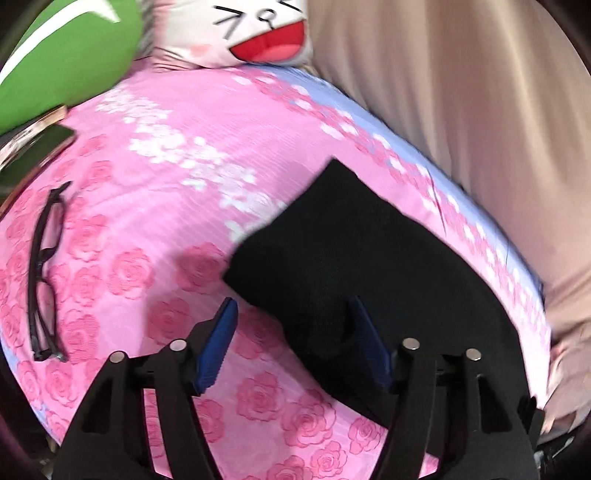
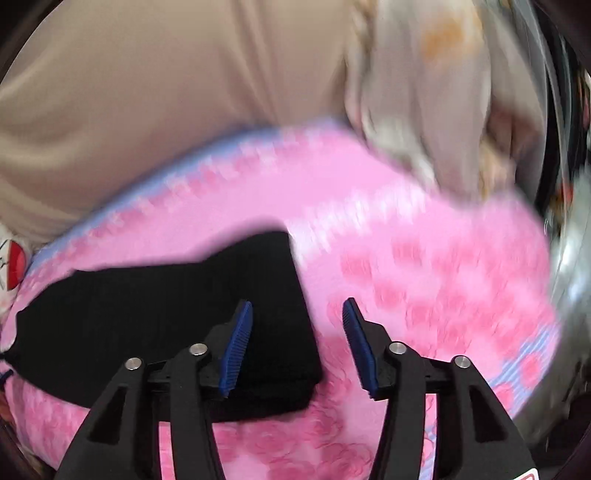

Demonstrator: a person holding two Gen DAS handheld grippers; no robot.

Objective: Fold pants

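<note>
In the left wrist view, the left tool (image 1: 291,314) was nearest, with its two blue pads spread wide apart and nothing held between them. Its right pad was over the black pants (image 1: 354,266), and its left pad was over the pink bed sheet (image 1: 155,206). The pants lay flat and folded on the right side of the bed, with a neat corner pointing far away. Off to the left, well apart from the pants, a pair of dark glasses (image 1: 46,269) lay on the sheet. Farther back was a green pillow (image 1: 70,51) on the left, and a white cushion with a big red smiling mouth (image 1: 255,33). A beige curtain (image 1: 461,103) hung along the far right.

In the right wrist view, which was blurry, the right tool (image 2: 297,317) was also wide open and held nothing. Its left pad was over the near right part of the pants (image 2: 166,310), and its right pad was over the pink sheet (image 2: 424,229). The beige curtain (image 2: 166,74) was behind the bed.
</note>
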